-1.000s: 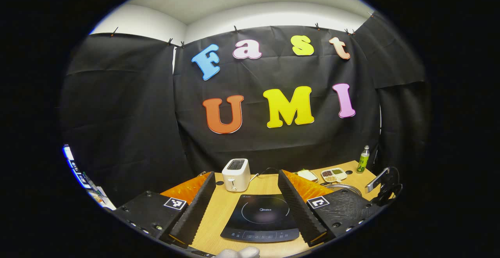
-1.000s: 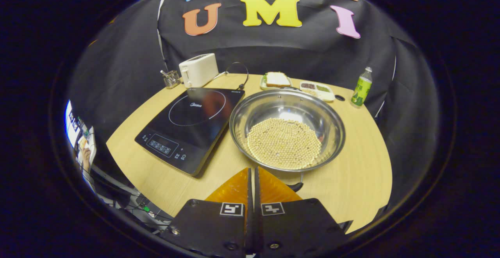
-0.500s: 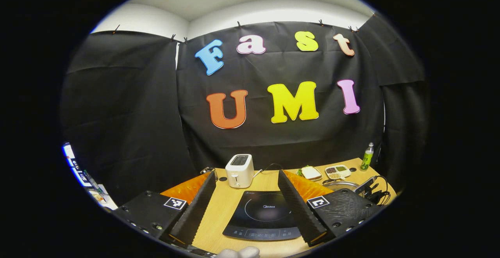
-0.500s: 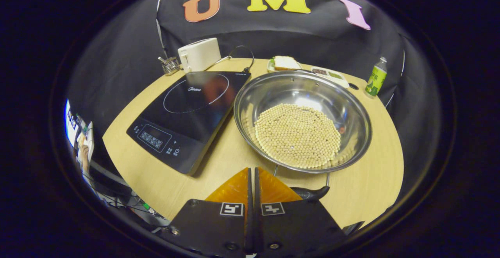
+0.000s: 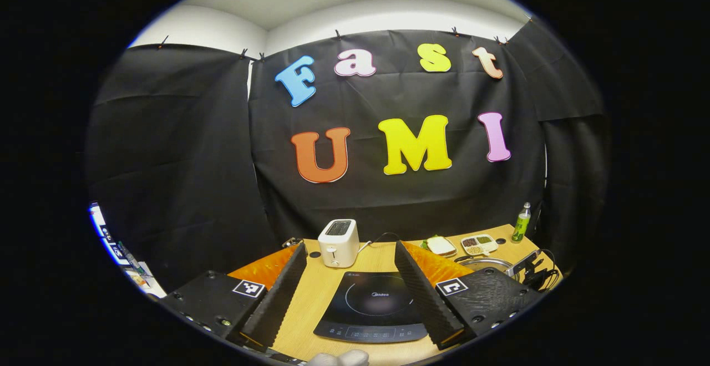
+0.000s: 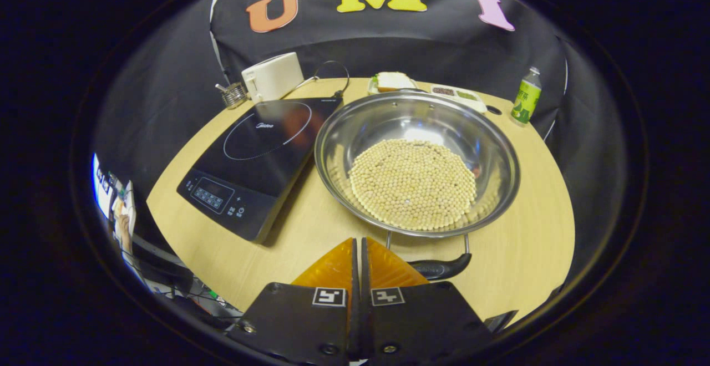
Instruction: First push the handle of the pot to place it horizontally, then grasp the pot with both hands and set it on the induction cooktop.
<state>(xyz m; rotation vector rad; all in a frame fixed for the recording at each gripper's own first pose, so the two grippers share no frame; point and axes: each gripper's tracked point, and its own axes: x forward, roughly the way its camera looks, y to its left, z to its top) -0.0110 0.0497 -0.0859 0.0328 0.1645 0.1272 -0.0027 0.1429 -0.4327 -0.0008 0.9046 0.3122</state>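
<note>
In the right gripper view a wide steel pot (image 6: 488, 150) holding a layer of pale beans sits on the wooden table (image 6: 521, 255), right of the black induction cooktop (image 6: 260, 150). Its near black handle (image 6: 446, 269) hangs on a wire loop at the front rim. My right gripper (image 6: 358, 242) is shut with nothing held, its fingertips just left of that handle, whose left end is hidden behind one finger. In the left gripper view my left gripper (image 5: 350, 245) stands open above the cooktop (image 5: 371, 305). The pot's rim (image 5: 488, 262) peeks out at the right.
A white toaster (image 6: 272, 76) and a small metal holder (image 6: 233, 94) stand behind the cooktop. A sandwich plate (image 6: 392, 81), a divided snack tray (image 6: 457, 94) and a green bottle (image 6: 526, 100) line the table's back. A gloved hand (image 5: 338, 358) shows below the left gripper.
The right gripper has come closer to the pot's near side, so the pot looks larger and its black handle has come into view. The left gripper has barely shifted.
</note>
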